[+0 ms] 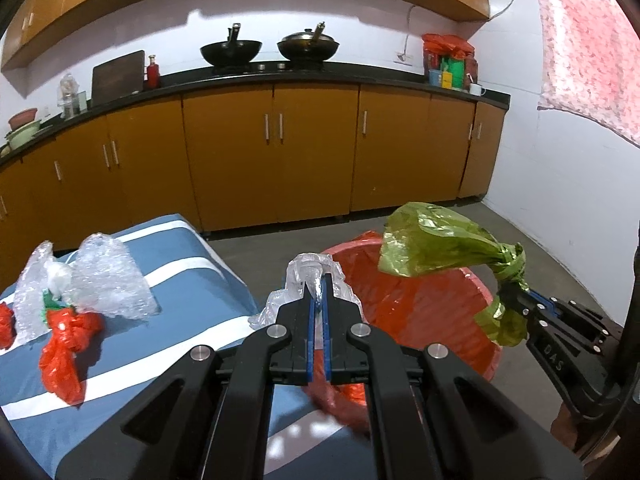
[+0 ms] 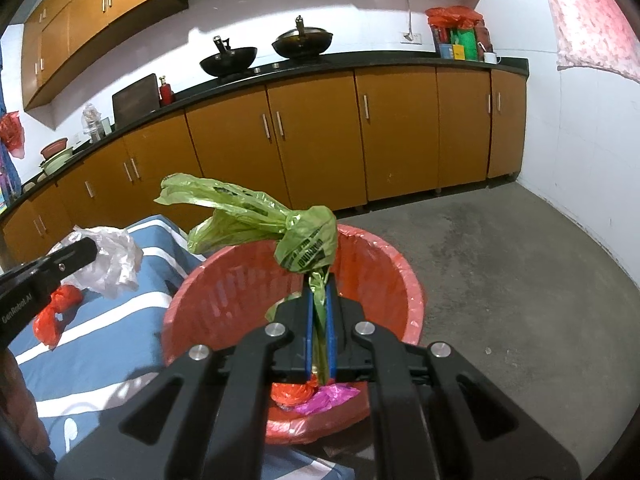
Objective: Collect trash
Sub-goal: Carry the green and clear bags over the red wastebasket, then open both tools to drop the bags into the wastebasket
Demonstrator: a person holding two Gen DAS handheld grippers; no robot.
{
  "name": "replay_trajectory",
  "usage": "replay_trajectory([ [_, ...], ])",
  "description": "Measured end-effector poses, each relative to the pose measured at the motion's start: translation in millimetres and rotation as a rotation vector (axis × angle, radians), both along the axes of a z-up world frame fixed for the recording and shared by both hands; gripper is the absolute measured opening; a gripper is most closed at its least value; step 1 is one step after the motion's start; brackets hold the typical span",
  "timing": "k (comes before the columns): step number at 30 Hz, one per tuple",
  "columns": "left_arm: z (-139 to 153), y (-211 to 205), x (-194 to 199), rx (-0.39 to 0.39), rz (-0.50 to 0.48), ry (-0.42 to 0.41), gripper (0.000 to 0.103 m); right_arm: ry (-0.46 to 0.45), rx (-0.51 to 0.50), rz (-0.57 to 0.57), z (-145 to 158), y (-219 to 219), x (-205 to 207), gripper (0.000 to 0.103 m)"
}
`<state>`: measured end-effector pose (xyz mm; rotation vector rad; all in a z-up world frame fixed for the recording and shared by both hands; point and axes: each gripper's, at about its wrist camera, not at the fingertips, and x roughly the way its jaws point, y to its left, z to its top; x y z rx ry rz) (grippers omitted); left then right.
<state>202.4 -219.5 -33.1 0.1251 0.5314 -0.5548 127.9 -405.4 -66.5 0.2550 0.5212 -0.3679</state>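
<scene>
My left gripper (image 1: 319,284) is shut on a crumpled clear plastic bag (image 1: 308,270) and holds it at the near rim of the red basket (image 1: 424,312). My right gripper (image 2: 319,280) is shut on a knotted green plastic bag (image 2: 256,216), held above the red basket (image 2: 224,284). The right wrist view shows the left gripper (image 2: 90,246) with the clear bag (image 2: 114,260) at the far left. A red wad (image 2: 292,394) and a pink wrapper (image 2: 330,398) lie inside the basket. Bubble wrap (image 1: 108,280) and a red plastic scrap (image 1: 66,344) lie on the blue striped cloth (image 1: 192,292).
The basket stands on a grey concrete floor (image 2: 500,280) beside the cloth-covered surface. Orange cabinets (image 1: 276,152) under a black counter line the back wall, with two woks (image 1: 230,52) on the stove. A white wall (image 1: 568,184) closes the right side.
</scene>
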Motion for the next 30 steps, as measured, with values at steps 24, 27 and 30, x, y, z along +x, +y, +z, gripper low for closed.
replay_trajectory([
  [24,-26,-45,17,0.033,-0.077,0.048,0.003,-0.002,0.059,0.012,-16,-32,22,0.013],
  [27,-30,-46,20,0.042,-0.077,0.063,0.007,-0.002,0.061,0.013,-18,-33,21,0.019],
  [30,-32,-44,21,0.043,-0.073,0.069,0.011,0.002,0.059,0.013,-19,-33,20,0.022],
])
